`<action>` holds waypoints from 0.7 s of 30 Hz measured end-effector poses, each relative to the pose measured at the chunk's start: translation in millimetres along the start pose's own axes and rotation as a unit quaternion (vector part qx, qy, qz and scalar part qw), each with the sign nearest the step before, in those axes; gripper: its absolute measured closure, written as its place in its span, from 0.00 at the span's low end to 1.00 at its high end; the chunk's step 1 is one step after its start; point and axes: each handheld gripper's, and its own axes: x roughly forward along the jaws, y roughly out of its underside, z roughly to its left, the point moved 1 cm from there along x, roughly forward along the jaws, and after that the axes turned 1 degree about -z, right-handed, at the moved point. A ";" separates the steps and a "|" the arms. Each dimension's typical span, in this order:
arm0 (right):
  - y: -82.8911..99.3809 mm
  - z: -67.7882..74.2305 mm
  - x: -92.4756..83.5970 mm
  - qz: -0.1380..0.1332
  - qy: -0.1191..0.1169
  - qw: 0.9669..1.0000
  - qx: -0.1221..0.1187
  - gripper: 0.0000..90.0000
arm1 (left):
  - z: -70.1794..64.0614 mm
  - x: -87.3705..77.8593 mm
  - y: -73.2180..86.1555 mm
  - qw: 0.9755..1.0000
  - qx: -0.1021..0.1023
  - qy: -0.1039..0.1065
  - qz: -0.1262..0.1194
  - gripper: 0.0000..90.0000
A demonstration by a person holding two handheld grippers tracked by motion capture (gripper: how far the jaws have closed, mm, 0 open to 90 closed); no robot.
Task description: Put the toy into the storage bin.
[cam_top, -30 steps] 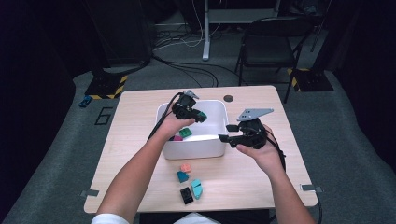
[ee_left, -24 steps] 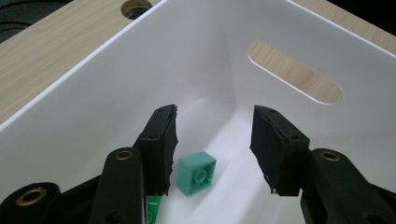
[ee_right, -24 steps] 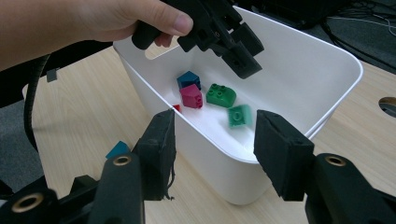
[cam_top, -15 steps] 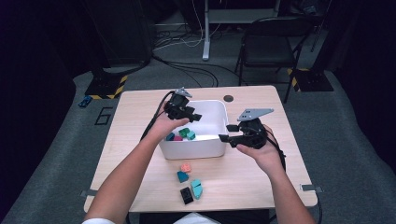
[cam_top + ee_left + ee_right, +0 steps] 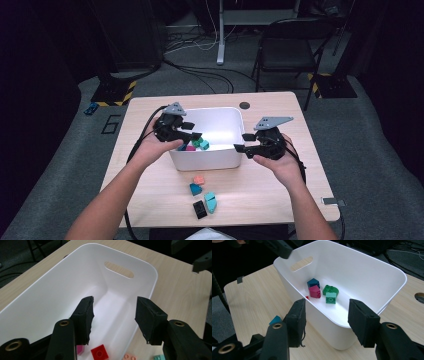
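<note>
Left gripper (image 5: pixel 192 131) over bin (image 5: pixel 220 159), jaws just opening, spread, empty. Right gripper (image 5: pixel 243 142) spread astride bin's wall.

The left tool (image 5: pixel 192 131) has risen out of the white bin (image 5: pixel 227 157) and drawn back to its left rim. Its jaws have just been opening, with nothing between them.
</note>
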 end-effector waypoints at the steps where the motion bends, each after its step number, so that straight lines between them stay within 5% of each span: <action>1: -0.1 0.3 0.2 0.000 0.000 1.000 0.000 0.53 | -1.1 -4.1 3.2 1.000 -0.001 0.001 -0.001 0.53; 9: -0.8 3.8 1.5 0.002 -0.002 1.000 -0.002 0.53 | -15.4 -30.7 25.8 1.000 -0.001 0.004 -0.011 0.53; 21: -1.9 4.5 -1.9 -0.003 -0.003 1.000 -0.003 0.53 | -35.4 -36.2 67.2 1.000 0.004 0.016 -0.006 0.53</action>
